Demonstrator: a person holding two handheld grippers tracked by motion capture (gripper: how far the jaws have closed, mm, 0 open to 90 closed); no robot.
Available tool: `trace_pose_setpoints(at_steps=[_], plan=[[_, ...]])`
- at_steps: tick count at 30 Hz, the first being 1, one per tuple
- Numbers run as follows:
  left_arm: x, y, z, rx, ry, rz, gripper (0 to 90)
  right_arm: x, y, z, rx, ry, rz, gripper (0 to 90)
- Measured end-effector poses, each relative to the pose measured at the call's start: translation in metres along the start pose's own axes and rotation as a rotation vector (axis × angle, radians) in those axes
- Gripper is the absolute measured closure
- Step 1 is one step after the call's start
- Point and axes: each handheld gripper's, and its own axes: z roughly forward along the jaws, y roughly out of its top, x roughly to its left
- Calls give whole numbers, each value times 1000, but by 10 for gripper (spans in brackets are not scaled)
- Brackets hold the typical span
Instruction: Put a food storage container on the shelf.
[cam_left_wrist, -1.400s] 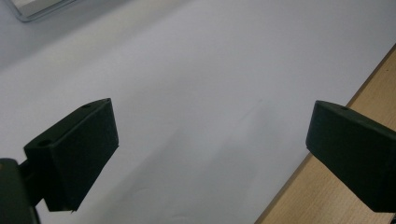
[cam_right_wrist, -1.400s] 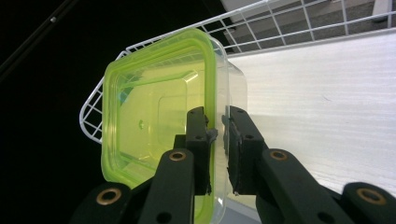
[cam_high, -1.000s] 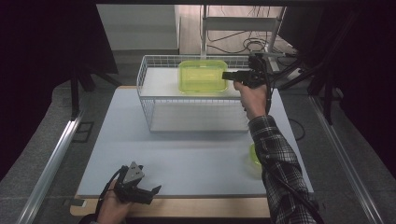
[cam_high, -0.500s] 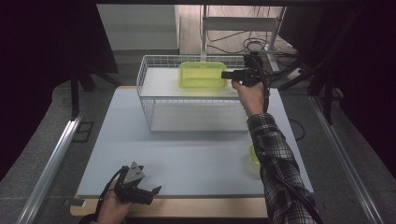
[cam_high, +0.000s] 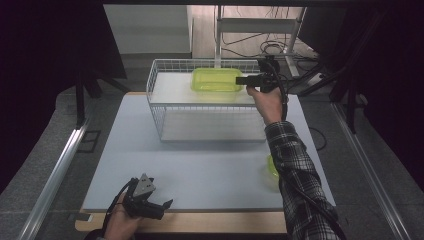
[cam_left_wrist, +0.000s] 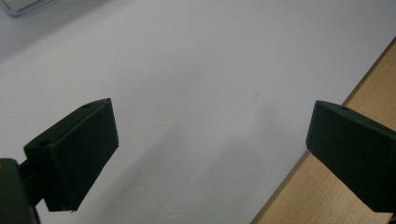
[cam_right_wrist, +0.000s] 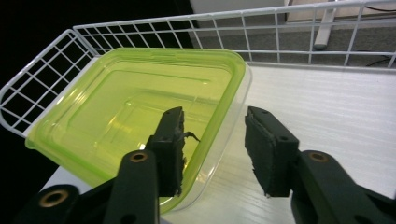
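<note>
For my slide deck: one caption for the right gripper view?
Right gripper, jaws just opening, straddles the green container's rim on the wire rack's shelf.

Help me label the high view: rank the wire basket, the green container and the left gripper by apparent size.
1. wire basket
2. green container
3. left gripper, though it lies nearer the camera, so its real size against the container is unsure.

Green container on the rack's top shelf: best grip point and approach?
Judging by its thin raised wall, pinch the green container at the near rim, one pad inside, one outside. Come from the rack's open right end. The right gripper, jaws just opening, straddles that wall now.
</note>
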Motion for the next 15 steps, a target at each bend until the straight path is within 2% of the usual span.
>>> trace_pose_setpoints(at_steps=[5, 15], plan=[[0, 0, 0, -6, -2, -6, 21, 2, 0, -7, -4, 31, -11, 483], [1, 1, -1, -12, -5, -22, 7, 11, -9, -19, 16, 83, -79, 357]])
